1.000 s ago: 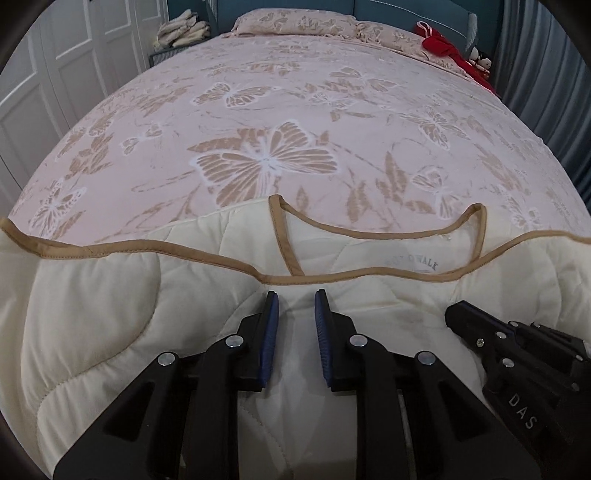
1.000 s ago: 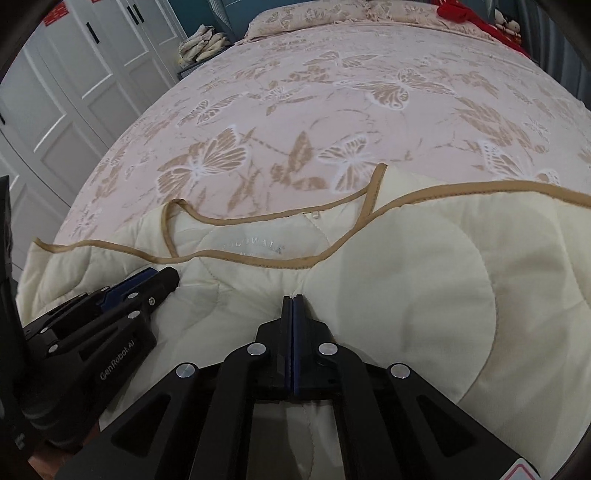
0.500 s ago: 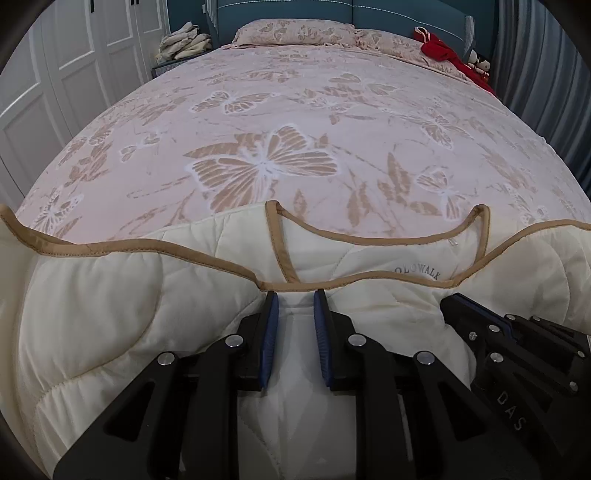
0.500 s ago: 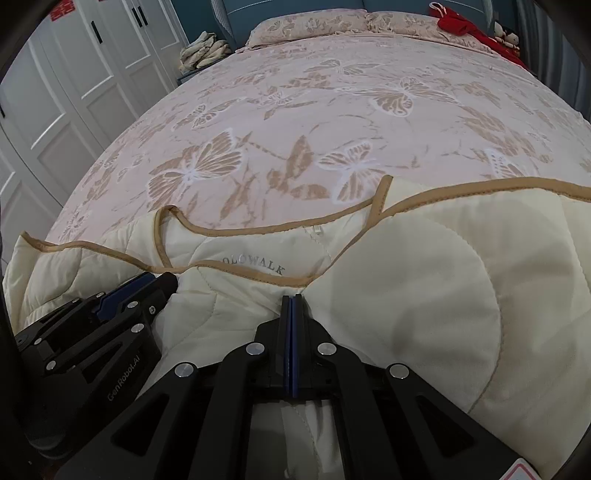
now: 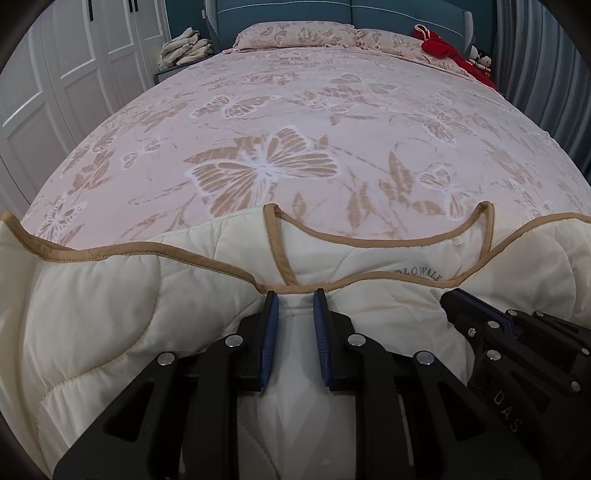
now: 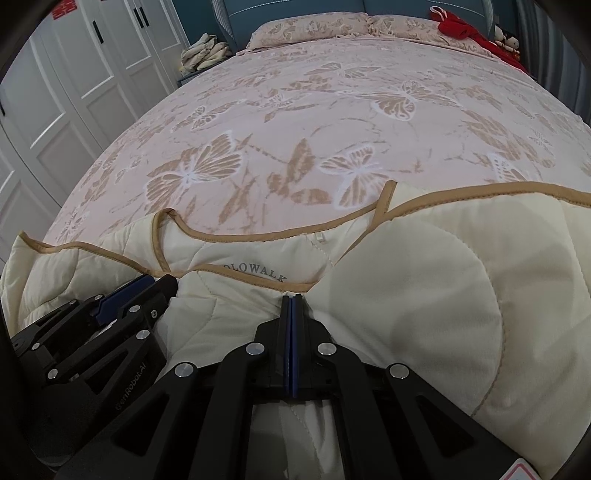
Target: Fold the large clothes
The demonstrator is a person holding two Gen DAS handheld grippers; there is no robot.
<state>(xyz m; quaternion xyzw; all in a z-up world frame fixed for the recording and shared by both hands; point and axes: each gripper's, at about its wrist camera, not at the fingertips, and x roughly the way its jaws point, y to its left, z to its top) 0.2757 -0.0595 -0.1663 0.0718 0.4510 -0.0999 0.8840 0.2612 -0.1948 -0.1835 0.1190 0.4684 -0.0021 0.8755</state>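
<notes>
A cream quilted garment with tan trim lies at the near end of the bed, its neckline and "OLOWALK" label facing up. My left gripper is shut on a thick fold of it just under the front trim, the blue pads a little apart with fabric bunched between them. My right gripper is pinched tight on the garment at the trim further right. Each gripper shows in the other's view: the right gripper beside the label, the left gripper at lower left.
The pink butterfly bedspread stretches ahead to two pillows and a blue headboard. A red cloth lies at the far right corner. White wardrobe doors stand left, a pile of pale cloths beside the headboard, grey curtains right.
Both views have tipped up slightly, showing more of the headboard. The garment's front trim has drawn closer to both sets of fingertips. Neither grip has changed.
</notes>
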